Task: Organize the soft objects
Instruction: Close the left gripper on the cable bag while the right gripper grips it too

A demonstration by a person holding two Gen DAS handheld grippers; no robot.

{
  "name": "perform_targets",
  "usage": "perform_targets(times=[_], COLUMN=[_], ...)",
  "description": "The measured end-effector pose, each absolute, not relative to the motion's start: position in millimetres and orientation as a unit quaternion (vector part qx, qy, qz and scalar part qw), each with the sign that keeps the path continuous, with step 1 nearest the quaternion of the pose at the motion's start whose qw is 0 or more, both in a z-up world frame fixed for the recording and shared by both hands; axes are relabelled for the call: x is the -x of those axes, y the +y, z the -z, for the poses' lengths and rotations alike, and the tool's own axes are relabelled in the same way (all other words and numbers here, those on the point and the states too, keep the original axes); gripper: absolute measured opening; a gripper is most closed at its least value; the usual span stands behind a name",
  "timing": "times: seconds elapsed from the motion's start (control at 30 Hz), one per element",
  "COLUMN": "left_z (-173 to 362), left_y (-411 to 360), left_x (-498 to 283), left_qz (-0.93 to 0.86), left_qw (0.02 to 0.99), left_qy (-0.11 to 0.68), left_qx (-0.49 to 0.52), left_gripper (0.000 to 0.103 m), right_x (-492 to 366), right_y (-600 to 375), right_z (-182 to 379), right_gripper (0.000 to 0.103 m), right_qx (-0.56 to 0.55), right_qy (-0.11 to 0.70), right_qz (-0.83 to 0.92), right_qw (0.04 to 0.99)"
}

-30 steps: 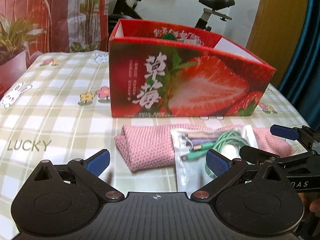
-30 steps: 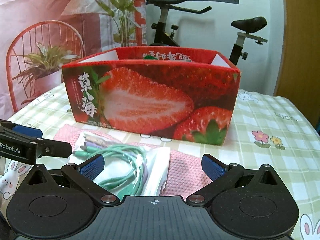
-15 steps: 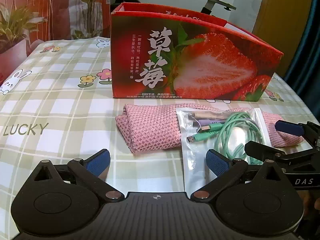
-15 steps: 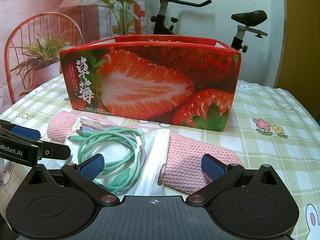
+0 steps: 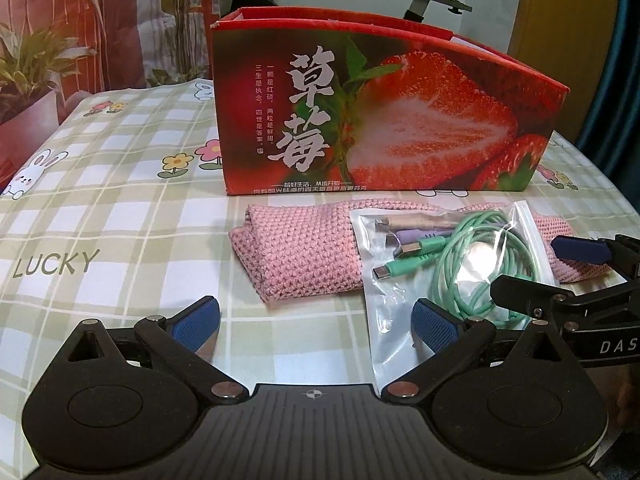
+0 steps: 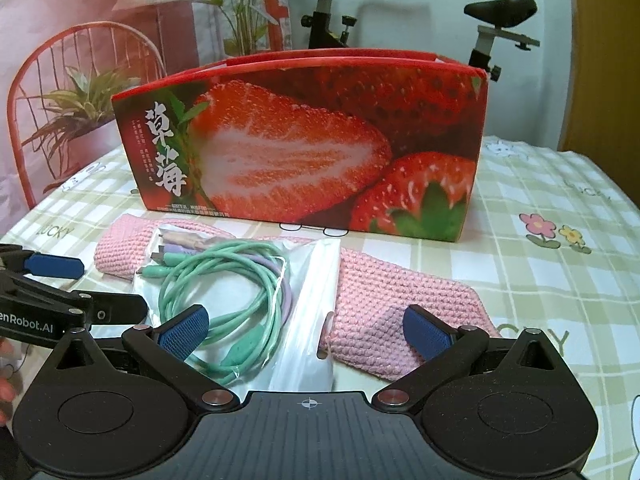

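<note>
Left gripper [image 5: 314, 322] gapes wide, empty, short of the pink knitted cloth [image 5: 298, 256] lying before the strawberry box [image 5: 372, 120]. Right gripper [image 6: 306, 328], equally spread and empty, straddles the cable bag [image 6: 240, 300] (atop that cloth [image 6: 400, 304]).

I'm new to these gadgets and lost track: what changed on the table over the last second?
Both grippers, left and right, drew back and sank lower, so the strawberry box now hides its inside. Nothing was grabbed or let go; both sets of fingers stayed open. The pink knitted cloth and the bag of cables on it stayed put.
</note>
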State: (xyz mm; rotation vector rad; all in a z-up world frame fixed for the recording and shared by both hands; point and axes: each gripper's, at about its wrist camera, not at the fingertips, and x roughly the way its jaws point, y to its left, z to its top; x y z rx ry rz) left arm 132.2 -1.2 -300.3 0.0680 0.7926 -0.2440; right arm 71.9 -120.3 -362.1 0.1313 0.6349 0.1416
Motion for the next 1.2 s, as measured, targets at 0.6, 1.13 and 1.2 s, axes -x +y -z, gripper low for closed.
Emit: perform_targets(times=[0.6,1.13,1.2], left_z=[303.5,293.9,291.3], left_y=[-4.3,2.8,1.0], left_x=[-131.3,-137.1,-139.8], left_qz=[0.118,0.164,0.181], left_qw=[0.916,0.899,0.893], left_qy=[0.381,0.407,0.412], left_qx=[-0.048,-0.012,-0.007], left_gripper=[0.103,0.087,0.081], right_x=[-68.0,-59.7,-59.5], right_y=[-114.4,-110.3,-111.9], right_z=[360.8,357.2,356.7], right_gripper=[0.102,0.076,0.075], right_qx=[-0.044,-0.031,-0.036], right_qy=[0.309,0.288,0.289], right_qz=[-0.069,-0.107,-0.111], right_qw=[0.947,0.951,0.95])
